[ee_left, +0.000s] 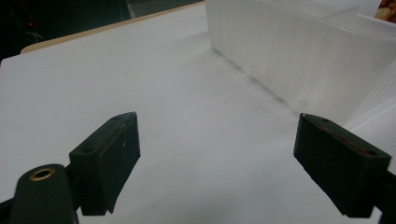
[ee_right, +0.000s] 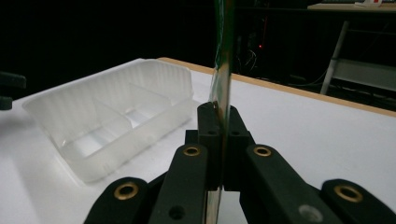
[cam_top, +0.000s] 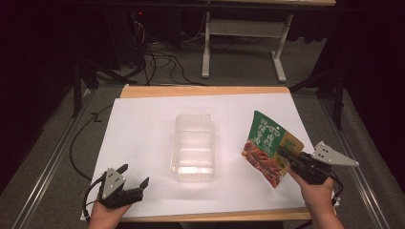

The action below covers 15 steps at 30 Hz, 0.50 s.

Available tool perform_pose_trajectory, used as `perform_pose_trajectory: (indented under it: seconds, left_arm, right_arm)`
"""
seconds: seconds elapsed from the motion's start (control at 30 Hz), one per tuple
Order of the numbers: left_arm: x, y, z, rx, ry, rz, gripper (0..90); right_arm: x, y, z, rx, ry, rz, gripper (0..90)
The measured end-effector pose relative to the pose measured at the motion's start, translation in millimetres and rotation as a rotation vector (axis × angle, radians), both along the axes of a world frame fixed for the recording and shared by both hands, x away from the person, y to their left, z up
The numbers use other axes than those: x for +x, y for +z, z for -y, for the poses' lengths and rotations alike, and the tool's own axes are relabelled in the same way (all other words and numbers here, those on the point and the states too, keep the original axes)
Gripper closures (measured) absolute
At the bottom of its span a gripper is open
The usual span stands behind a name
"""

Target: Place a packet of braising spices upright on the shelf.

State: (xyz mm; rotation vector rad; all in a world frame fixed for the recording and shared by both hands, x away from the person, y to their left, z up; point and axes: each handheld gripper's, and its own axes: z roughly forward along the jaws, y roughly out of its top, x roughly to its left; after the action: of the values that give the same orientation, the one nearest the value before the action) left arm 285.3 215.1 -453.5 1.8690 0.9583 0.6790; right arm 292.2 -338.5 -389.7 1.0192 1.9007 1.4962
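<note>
A green and orange snack pouch (cam_top: 268, 147) hangs above the table's right side, held by its edge in my right gripper (cam_top: 285, 155), whose jaws are shut on it. The right gripper view looks along the pouch's thin edge (ee_right: 221, 70), clamped between the two black jaws. A clear plastic tray (cam_top: 193, 147) with compartments lies in the middle of the white sheet; its ribbed wall (ee_left: 299, 60) rises ahead in the left gripper view. At the front left corner my left gripper (cam_top: 134, 174) rests open, and the gap between its fingers holds nothing.
White sheet (cam_top: 143, 129) covers a wooden table (cam_top: 205, 90). A pale table frame (cam_top: 243, 43) and cables lie on the dark floor behind. Bare sheet lies left of the tray and between tray and pouch.
</note>
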Motion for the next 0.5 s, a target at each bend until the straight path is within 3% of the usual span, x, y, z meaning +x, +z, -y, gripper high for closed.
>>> perform_pose_trajectory:
  seconds: [0.27, 0.33, 0.5]
  left_arm:
    - [1.1, 0.5, 1.7, 0.001, -0.011, 0.0, 15.1]
    - [1.8, 0.7, 2.2, -0.004, -0.013, 0.0, 15.0]
    - [2.9, 1.3, 3.0, -0.019, -0.014, 0.002, 15.0]
  right_arm:
    - [3.7, 2.0, 1.5, 0.014, 0.002, -0.024, 90.0]
    - [2.9, 5.9, 0.8, -0.001, 0.012, -0.002, 90.0]
    - [2.2, 13.6, 3.0, 0.021, 0.021, 0.018, 90.0]
